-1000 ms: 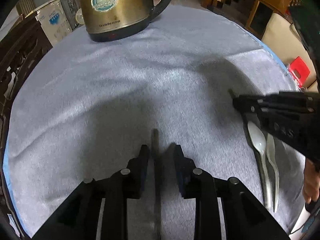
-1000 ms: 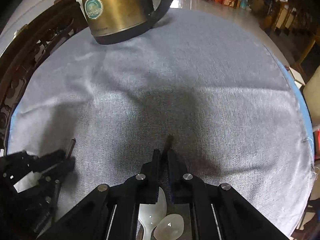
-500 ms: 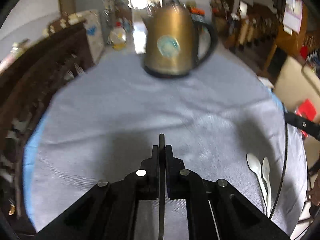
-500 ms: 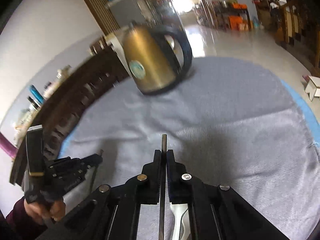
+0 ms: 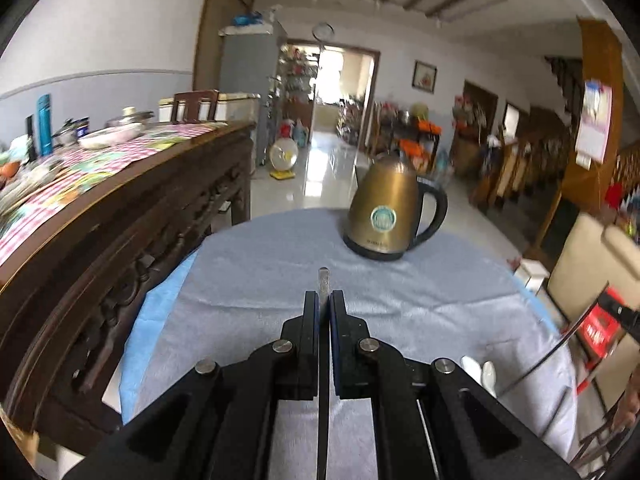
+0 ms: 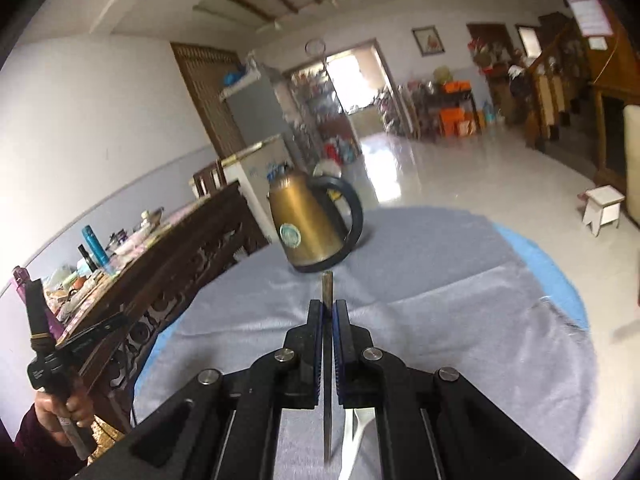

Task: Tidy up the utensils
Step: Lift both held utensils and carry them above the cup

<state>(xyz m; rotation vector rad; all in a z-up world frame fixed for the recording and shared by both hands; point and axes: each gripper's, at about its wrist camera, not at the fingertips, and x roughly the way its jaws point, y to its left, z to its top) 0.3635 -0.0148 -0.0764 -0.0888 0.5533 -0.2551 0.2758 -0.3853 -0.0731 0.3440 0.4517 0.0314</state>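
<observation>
Brass-coloured metal marks the kettle (image 5: 390, 208), standing on its black base at about twelve o'clock on the round desk (image 5: 248, 280), which wears a grey cloth over a blue cover. In the left wrist view the left gripper (image 5: 324, 302) has its jaws pressed together on a thin dark chopstick (image 5: 323, 280), whose tip pokes out ahead toward the kettle while its length runs back between the jaws; those jaws have just been closing on it. Only this view shows two white spoons (image 5: 480, 370) lying side by side on the cloth at about four o'clock, partly hidden behind the gripper's frame, and part of the other gripper's black body at the right edge. The right wrist view shows the right gripper (image 6: 328, 310) likewise clamped on a second dark chopstick (image 6: 327, 284), with a white spoon handle (image 6: 354, 432) visible below between its arms. Only here can a hand (image 6: 60, 412) in a dark sleeve be seen at eight o'clock, gripping the handle of the left gripper. A carved dark wooden sideboard (image 5: 120, 240) crowded with bottles and dishes runs along nine o'clock. Beyond lie a glossy tiled floor (image 6: 460, 168), a bright doorway (image 5: 340, 80), a small white stool (image 6: 604, 208) and a beamed ceiling.
</observation>
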